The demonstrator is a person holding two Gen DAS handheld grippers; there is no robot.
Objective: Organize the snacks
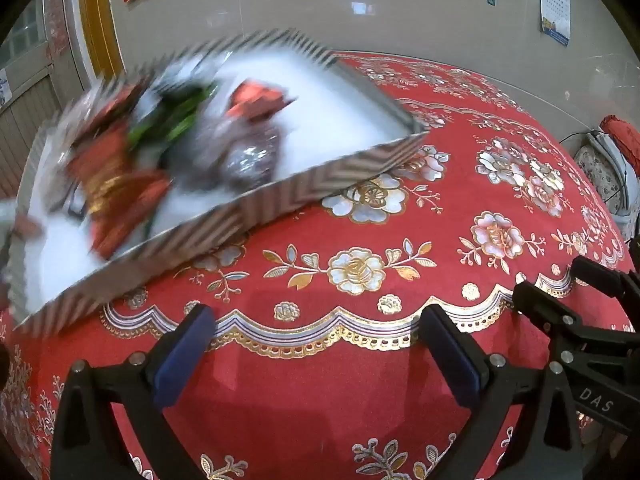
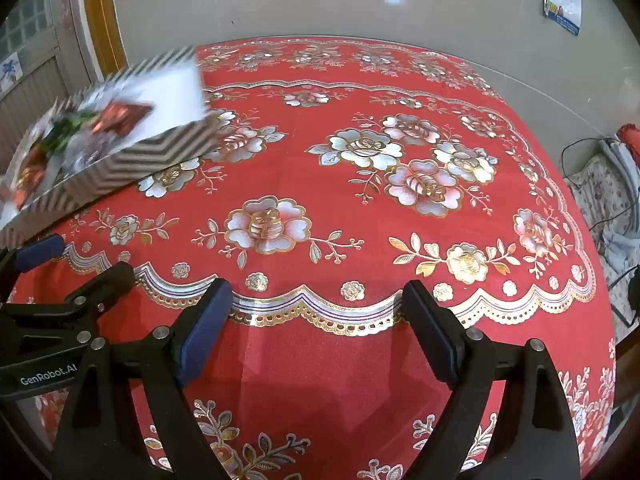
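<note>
A shallow box (image 1: 320, 176) with black-and-white zigzag walls and a white floor hangs blurred and tilted above the table's left side. Inside lie several wrapped snacks: red-and-gold packets (image 1: 116, 184), a green one (image 1: 176, 120), a silvery one (image 1: 248, 152) and a red one (image 1: 256, 100). The same box (image 2: 160, 156) shows at the left of the right wrist view. My left gripper (image 1: 316, 344) stands open over the tablecloth's near edge, nothing between its fingers. My right gripper (image 2: 316, 320) is open too, beside it on the right. What carries the box is hidden.
A red tablecloth (image 2: 360, 208) with gold and silver flowers covers the round table. Tiled floor lies beyond it. A chair with patterned cushion and cables (image 2: 600, 184) stands at the right. A gold-framed door (image 1: 100, 20) is at the far left.
</note>
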